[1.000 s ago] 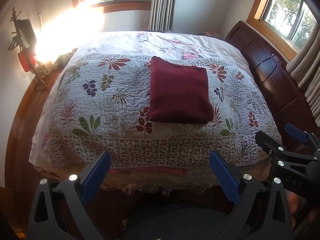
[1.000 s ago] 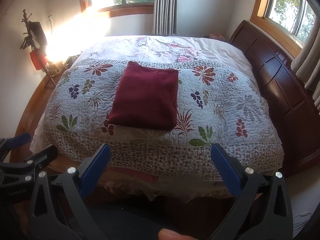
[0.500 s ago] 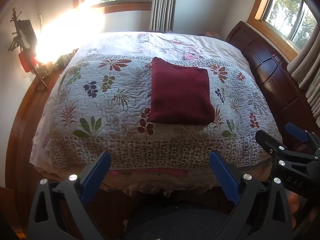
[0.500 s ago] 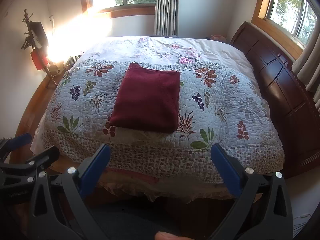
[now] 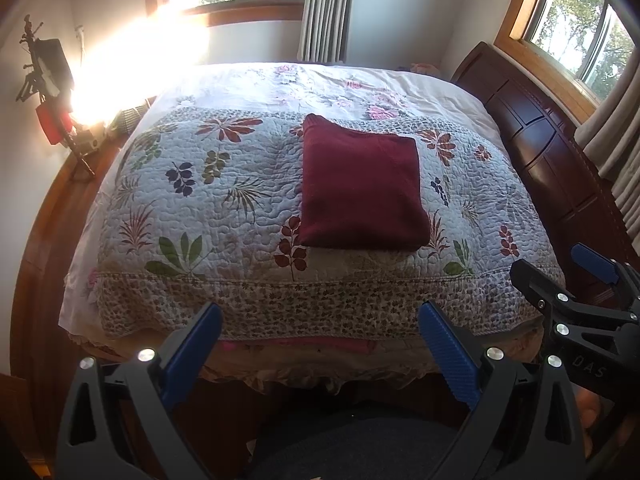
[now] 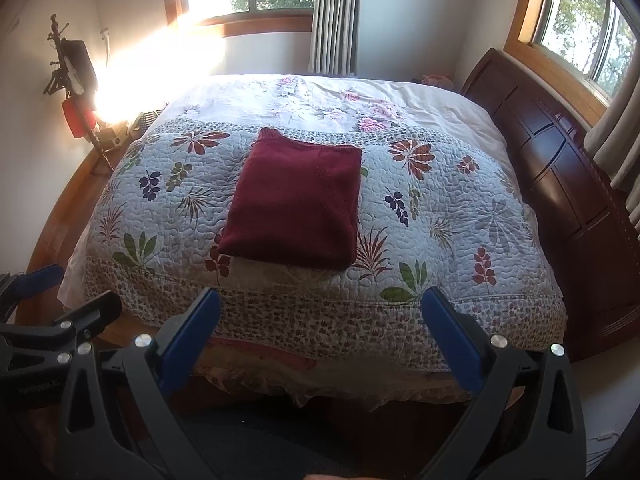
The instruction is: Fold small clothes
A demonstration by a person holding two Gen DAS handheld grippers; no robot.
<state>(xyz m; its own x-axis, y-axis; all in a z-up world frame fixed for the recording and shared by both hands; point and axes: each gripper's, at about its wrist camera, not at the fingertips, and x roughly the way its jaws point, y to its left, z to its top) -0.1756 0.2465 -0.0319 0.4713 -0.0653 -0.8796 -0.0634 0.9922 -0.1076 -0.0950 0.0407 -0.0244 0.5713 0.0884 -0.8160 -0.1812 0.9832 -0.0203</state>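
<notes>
Matt maroon knit (image 5: 360,192) — quilted bedspread (image 5: 224,208).

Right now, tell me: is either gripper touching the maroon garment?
No. The folded maroon garment lies alone on the quilt, with both open grippers back beyond the bed's near edge.

The folded garment (image 5: 360,188) lies on the quilt (image 5: 224,200), which covers the near part of the bed. Behind the quilt lies a sheet (image 5: 256,84); the headboard (image 5: 556,168) stands to the right.
</notes>
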